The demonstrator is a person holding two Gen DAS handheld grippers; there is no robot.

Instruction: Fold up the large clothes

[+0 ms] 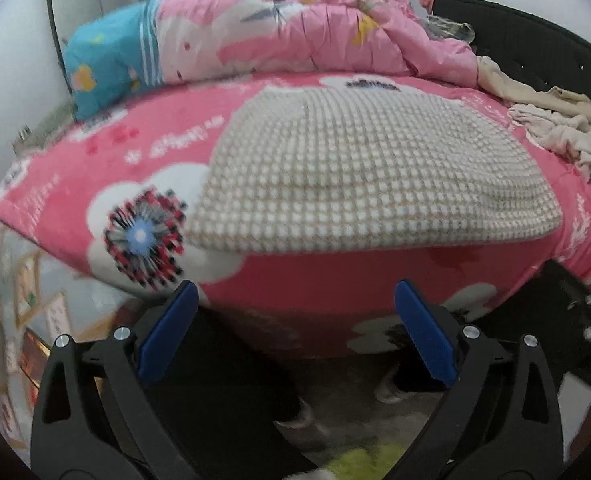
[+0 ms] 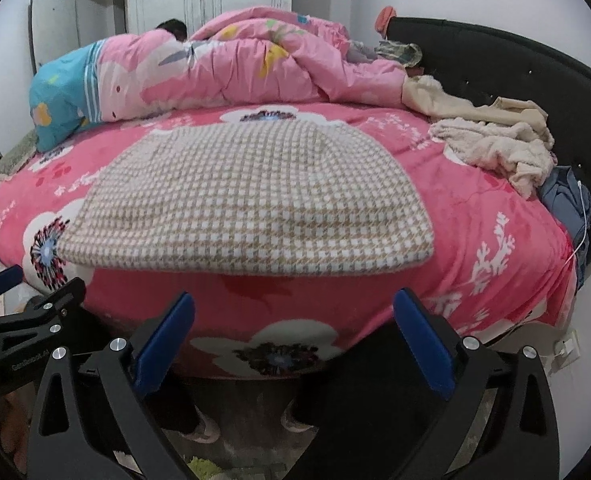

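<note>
A beige and white houndstooth garment (image 1: 359,172) lies folded flat as a rectangle on the pink flowered bed (image 1: 295,296). It also shows in the right wrist view (image 2: 251,200), near the bed's (image 2: 295,304) front edge. My left gripper (image 1: 295,292) is open and empty, held off the bed's front edge, below the garment. My right gripper (image 2: 294,304) is open and empty, also in front of the bed and short of the garment. The left gripper's body (image 2: 19,312) shows at the left of the right wrist view.
A pink quilt with a blue end (image 2: 215,68) is heaped at the back of the bed. Cream clothes (image 2: 491,140) and a blue garment (image 2: 563,200) lie at the right by the black headboard (image 2: 515,64). The person's legs and shoes (image 2: 207,428) stand below.
</note>
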